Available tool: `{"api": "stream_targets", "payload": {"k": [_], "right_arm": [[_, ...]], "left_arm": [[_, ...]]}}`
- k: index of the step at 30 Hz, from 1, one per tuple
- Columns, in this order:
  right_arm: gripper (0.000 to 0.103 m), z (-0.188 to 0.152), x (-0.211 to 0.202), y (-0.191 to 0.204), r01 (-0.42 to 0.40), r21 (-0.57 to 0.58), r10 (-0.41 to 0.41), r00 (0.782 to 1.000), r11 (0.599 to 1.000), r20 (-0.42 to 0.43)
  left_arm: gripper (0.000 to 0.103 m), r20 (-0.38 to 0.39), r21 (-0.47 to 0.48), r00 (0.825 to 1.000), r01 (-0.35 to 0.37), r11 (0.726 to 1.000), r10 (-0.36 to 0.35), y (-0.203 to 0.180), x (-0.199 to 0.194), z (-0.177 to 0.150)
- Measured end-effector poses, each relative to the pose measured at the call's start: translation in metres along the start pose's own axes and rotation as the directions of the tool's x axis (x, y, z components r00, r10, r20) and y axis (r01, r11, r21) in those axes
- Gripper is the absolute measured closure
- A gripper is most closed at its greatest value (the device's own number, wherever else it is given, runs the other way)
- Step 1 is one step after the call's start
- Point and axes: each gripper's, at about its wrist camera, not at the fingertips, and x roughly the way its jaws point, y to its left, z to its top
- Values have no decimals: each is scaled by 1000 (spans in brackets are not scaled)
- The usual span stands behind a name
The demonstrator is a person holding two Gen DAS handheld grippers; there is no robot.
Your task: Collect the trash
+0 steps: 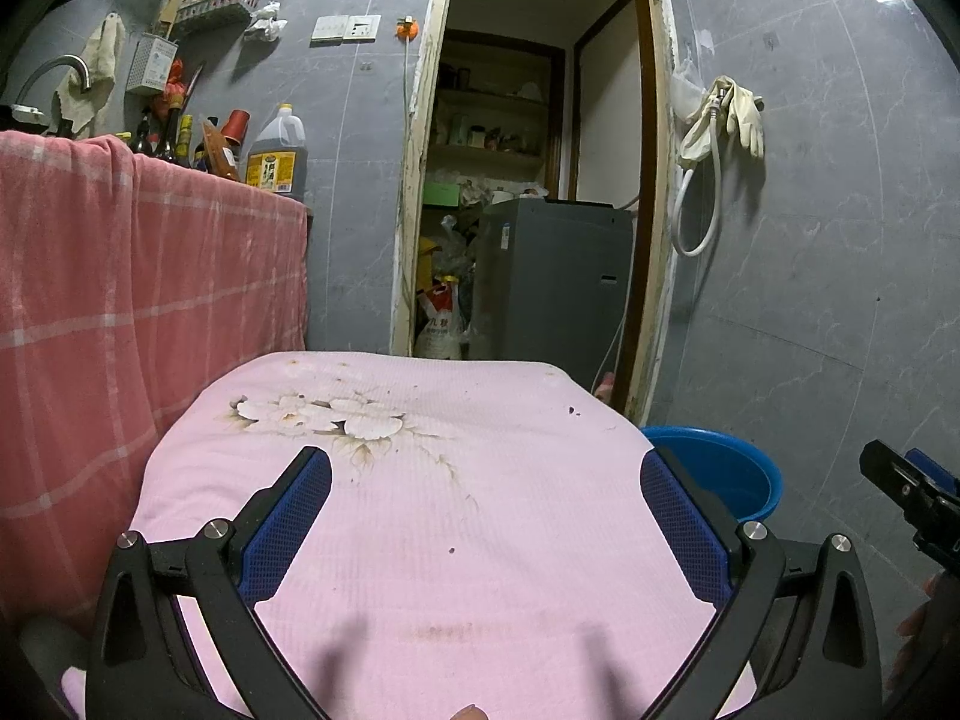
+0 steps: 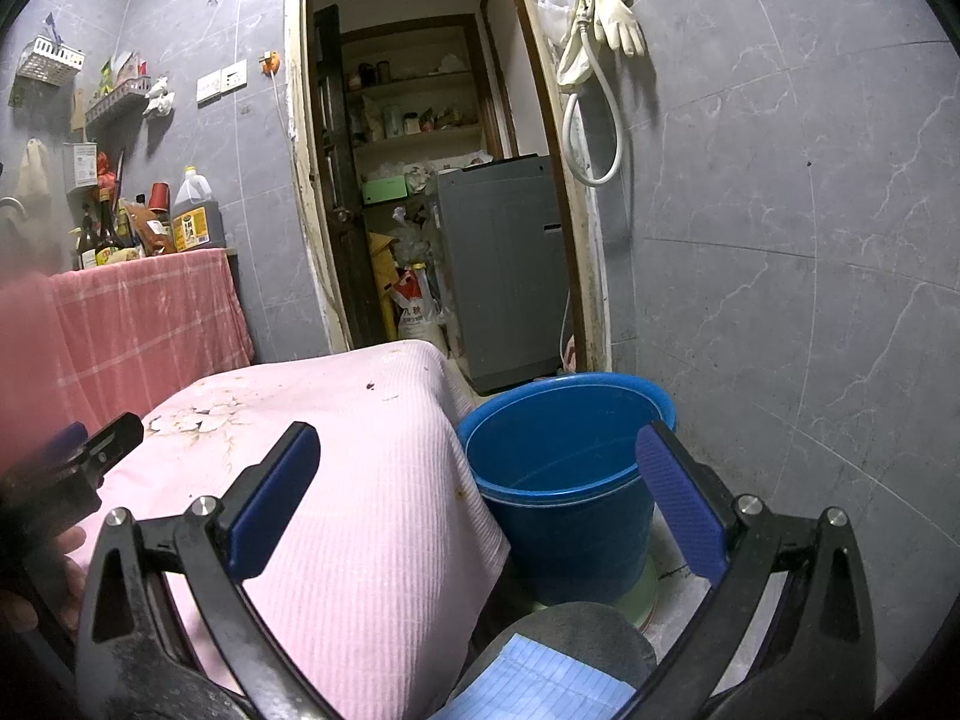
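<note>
- left tool: fingers spread wide, nothing between the blue pads, hovering over the pink cloth on the tabletop
- right tool: also wide apart, empty; its left finger over the cloth's right edge, its right finger over the blue bucket
- blue bucket sits on the floor just beside the tabletop's right side, at 3 o'clock from the left tool; inside looks empty as far as visible
- trash: only small dark crumbs on the cloth near its far right corner, about 1 o'clock from the left tool; one more speck between the left fingers; too small to say what they are
- cloth has a faded flower print at 11 o'clock, with brownish stains
- red checked cloth hangs over the counter at 9 o'clock, oil jug and bottles on top
- doorway at 12 o'clock, grey washer inside
- rubber gloves and a hose hang on the wall at 2 o'clock
</note>
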Motion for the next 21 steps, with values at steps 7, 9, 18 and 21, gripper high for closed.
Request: {"api": "stream_targets", "payload": {"k": [7, 9, 18, 21], "right_arm": [[0, 0, 0, -1, 0, -1, 0, 1000, 1000, 0], [0, 0, 0, -1, -1, -1, 1, 1000, 1000, 0], [0, -1, 0, -2, -1, 3, 1, 1000, 1000, -2], [0, -2, 0, -2, 3, 7, -3, 1000, 1000, -1]], "left_arm": [[2, -1, 0, 1000, 0, 1000, 0, 1, 0, 0], [2, 0, -1, 1000, 0, 1000, 0, 1, 0, 0], [2, -2, -2, 1000, 0, 1000, 0, 2, 0, 0], [2, -2, -3, 1000, -1, 1000, 1, 3, 0, -1]]}}
